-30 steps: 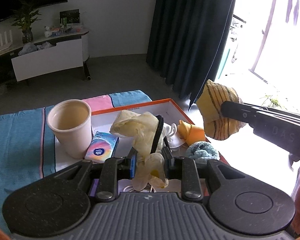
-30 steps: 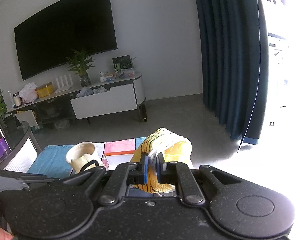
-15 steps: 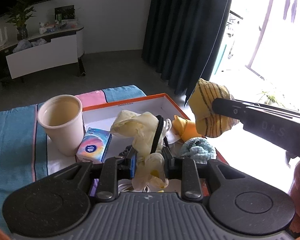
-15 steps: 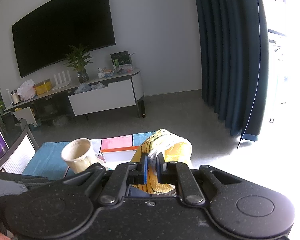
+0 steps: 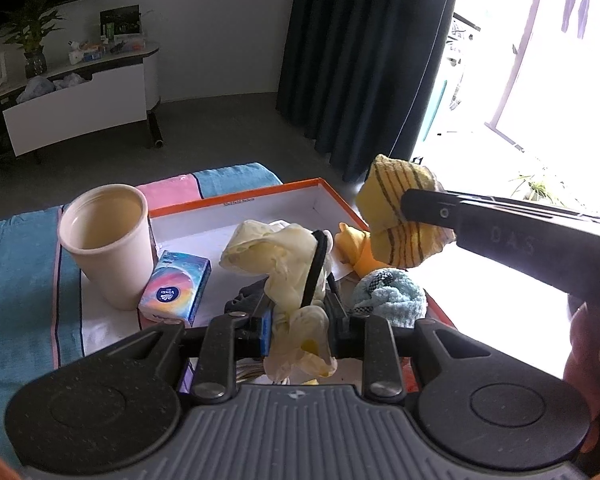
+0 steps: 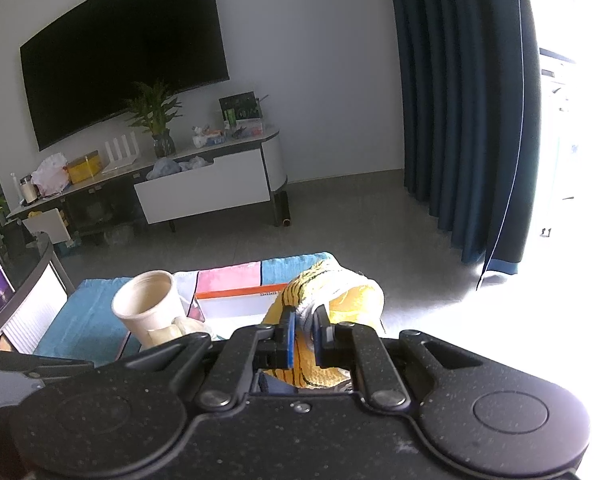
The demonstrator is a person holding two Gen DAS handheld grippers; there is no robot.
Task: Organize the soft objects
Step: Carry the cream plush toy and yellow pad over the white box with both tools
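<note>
My left gripper (image 5: 300,320) is shut on a pale yellow rubber glove (image 5: 276,248) with a black band, held above the orange-rimmed white box (image 5: 236,204). My right gripper (image 6: 304,332) is shut on a yellow cloth with dark stripes (image 6: 332,292), held in the air over the box's right side; the cloth also shows in the left wrist view (image 5: 400,216). In the box lie a light blue fuzzy cloth (image 5: 396,292) and an orange-yellow soft item (image 5: 360,248).
A beige paper cup (image 5: 108,240) and a colourful tissue pack (image 5: 176,284) stand at the box's left. The box rests on a blue and pink towel (image 5: 16,264). A dark curtain (image 5: 360,60) and a TV cabinet (image 6: 204,188) stand behind.
Both grippers have kept their hold. The right gripper with the striped cloth has moved left and lower, closer over the box. The left view has shifted slightly.
</note>
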